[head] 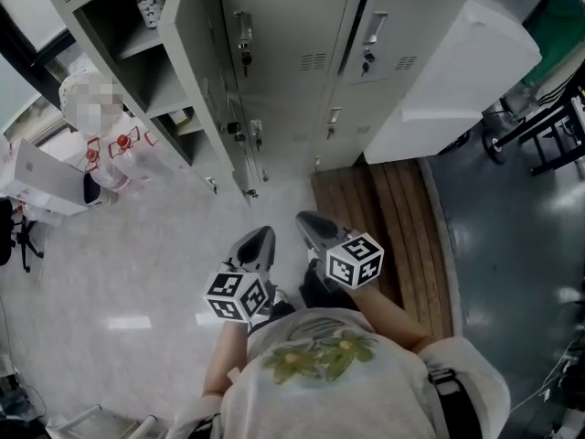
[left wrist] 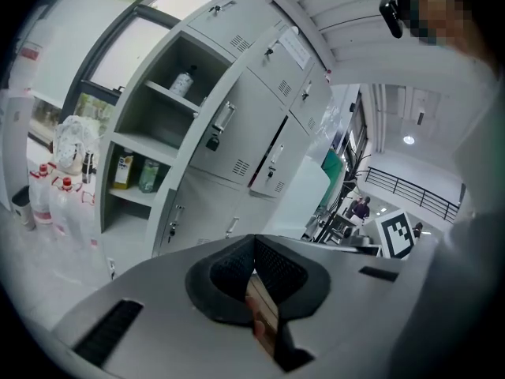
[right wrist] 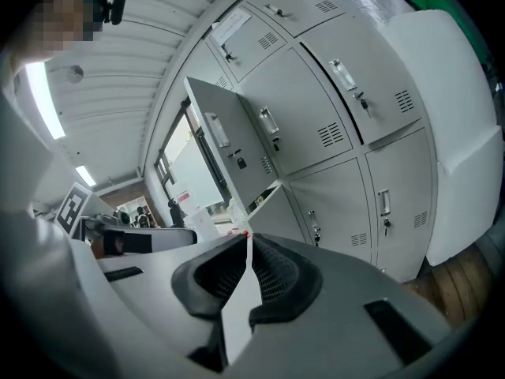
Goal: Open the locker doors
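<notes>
Pale floor (head: pixel 128 263) underfoot. Left gripper (head: pixel 260 237) and right gripper (head: pixel 312 220) sit close to the torso, each with its jaws pressed together on nothing. Grey lockers (head: pixel 283 90) at 12 o'clock, well apart. Open locker door (head: pixel 196 80) at 11; the others are closed.

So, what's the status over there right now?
Left gripper and right gripper shut, empty. Locker door at left open, other doors closed. White block stands at right.
</notes>
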`<control>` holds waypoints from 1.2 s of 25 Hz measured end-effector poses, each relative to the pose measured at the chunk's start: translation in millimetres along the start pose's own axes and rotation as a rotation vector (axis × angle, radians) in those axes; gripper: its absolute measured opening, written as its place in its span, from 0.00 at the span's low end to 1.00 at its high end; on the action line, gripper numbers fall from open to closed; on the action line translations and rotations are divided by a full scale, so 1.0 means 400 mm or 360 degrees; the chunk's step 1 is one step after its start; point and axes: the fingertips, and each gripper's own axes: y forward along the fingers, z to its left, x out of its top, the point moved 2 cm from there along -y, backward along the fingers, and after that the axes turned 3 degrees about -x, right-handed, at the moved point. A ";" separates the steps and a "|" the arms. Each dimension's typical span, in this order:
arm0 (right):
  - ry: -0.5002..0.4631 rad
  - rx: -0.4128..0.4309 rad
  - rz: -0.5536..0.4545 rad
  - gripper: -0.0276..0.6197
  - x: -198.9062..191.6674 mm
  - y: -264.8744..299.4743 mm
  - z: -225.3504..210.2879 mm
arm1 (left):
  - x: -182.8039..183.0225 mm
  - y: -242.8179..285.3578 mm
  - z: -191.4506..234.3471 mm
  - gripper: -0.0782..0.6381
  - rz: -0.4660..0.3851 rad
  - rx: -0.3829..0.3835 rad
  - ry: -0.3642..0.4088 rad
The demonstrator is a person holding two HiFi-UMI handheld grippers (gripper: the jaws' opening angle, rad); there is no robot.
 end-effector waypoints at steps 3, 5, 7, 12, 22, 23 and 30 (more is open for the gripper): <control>0.0017 -0.0001 -0.0024 0.11 0.033 0.006 -0.061 | 0.013 0.059 -0.008 0.15 0.0032 0.0012 0.0020; 0.0024 -0.0007 -0.0036 0.11 0.051 0.009 -0.104 | 0.025 0.097 -0.014 0.15 0.0046 0.0017 0.0038; 0.0042 -0.0017 -0.0044 0.11 0.065 0.012 -0.150 | 0.035 0.135 -0.020 0.15 0.0053 0.0021 0.0052; 0.0120 -0.0050 -0.0066 0.11 0.102 0.015 -0.266 | 0.058 0.233 -0.043 0.15 0.0087 0.0020 0.0077; 0.0076 -0.0006 -0.0028 0.11 0.174 0.041 -0.442 | 0.116 0.427 -0.047 0.15 0.0003 0.0102 0.0131; 0.0068 -0.0004 -0.0025 0.11 0.179 0.041 -0.458 | 0.119 0.442 -0.048 0.15 -0.0008 0.0114 0.0127; 0.0013 -0.0037 -0.0051 0.11 0.222 0.046 -0.539 | 0.145 0.503 -0.053 0.15 -0.0045 0.0148 0.0120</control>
